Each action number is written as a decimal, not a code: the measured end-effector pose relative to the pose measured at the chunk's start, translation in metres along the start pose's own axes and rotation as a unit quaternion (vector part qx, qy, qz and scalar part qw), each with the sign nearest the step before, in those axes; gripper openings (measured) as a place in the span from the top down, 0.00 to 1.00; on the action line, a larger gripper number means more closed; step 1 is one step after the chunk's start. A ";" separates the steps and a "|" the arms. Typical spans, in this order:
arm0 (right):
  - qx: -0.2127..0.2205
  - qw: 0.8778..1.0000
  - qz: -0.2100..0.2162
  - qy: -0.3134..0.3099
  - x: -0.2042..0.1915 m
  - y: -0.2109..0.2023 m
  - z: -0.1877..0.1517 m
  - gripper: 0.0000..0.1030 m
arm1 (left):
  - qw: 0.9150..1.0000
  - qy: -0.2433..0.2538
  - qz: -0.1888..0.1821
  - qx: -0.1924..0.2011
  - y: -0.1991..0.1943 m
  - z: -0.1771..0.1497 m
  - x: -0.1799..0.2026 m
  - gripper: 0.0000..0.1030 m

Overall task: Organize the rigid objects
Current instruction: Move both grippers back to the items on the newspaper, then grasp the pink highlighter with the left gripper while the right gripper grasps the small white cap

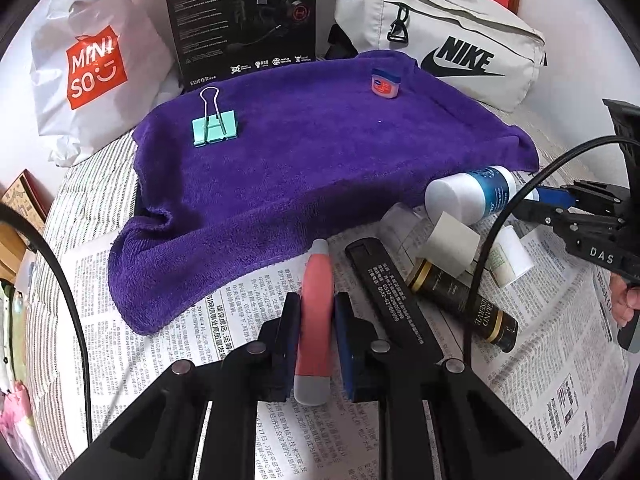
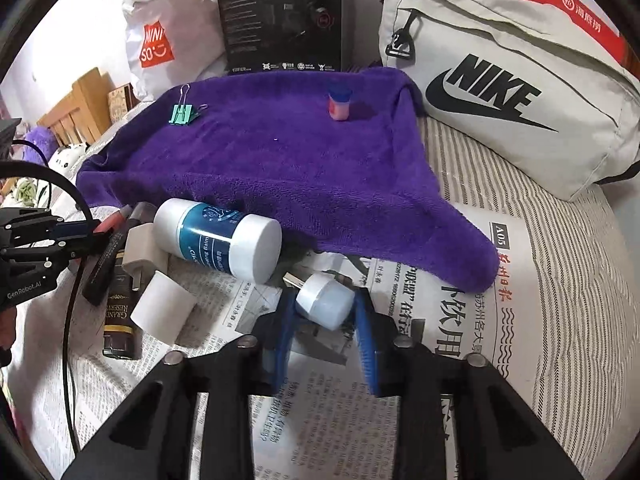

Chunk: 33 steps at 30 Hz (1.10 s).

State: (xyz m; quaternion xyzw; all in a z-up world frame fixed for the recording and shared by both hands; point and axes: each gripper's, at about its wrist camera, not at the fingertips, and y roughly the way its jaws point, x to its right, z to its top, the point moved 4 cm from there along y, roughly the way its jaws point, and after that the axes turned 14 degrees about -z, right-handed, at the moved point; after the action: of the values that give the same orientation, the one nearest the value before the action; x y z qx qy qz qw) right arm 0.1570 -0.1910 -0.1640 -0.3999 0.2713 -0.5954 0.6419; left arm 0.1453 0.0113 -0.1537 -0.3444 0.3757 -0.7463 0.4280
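My left gripper (image 1: pixel 316 320) is shut on a coral-pink tube (image 1: pixel 318 280) with grey ends, which lies lengthwise on the newspaper (image 1: pixel 180 344) between the blue pads. My right gripper (image 2: pixel 325 318) is shut on a small white and pale-blue cylinder (image 2: pixel 326 300) with a metal plug at its far end; both pads touch its sides. A purple towel (image 1: pixel 320 168) spreads beyond, holding a mint binder clip (image 1: pixel 216 128) and a small pink jar with a blue lid (image 1: pixel 385 84). In the left wrist view the right gripper's fingers (image 1: pixel 554 196) reach in from the right edge.
Loose on the newspaper lie a white-and-teal bottle (image 2: pixel 220 236), a white block (image 2: pixel 162 306), a dark tube (image 1: pixel 460 304) and a long black bar (image 1: pixel 384 292). A Nike bag (image 2: pixel 500 92), a black box (image 1: pixel 240 20) and a Miniso bag (image 1: pixel 92 64) stand behind the towel. Cables hang near both grippers.
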 end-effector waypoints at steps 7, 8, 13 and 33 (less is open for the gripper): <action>-0.002 1.000 -0.002 0.004 0.004 0.000 -0.001 0.72 | 1.000 -0.011 -0.012 0.012 -0.001 -0.001 -0.003 0.83; -0.003 1.000 -0.001 0.003 0.004 -0.001 -0.001 0.72 | 1.000 -0.011 -0.013 0.012 -0.001 -0.001 -0.003 0.83; 0.004 1.000 0.011 -0.002 0.001 -0.014 0.002 0.72 | 0.999 -0.019 -0.027 0.011 -0.005 -0.004 -0.004 0.84; 0.029 0.999 0.035 0.004 0.011 -0.037 0.017 0.72 | 0.998 -0.031 -0.033 0.045 -0.037 -0.004 -0.005 0.84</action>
State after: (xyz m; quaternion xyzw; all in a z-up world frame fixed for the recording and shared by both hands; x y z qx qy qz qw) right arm 0.1523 -0.1972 -0.1223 -0.3691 0.2705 -0.5818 0.6724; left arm 0.1301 0.0296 -0.1248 -0.3598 0.3165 -0.7651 0.4301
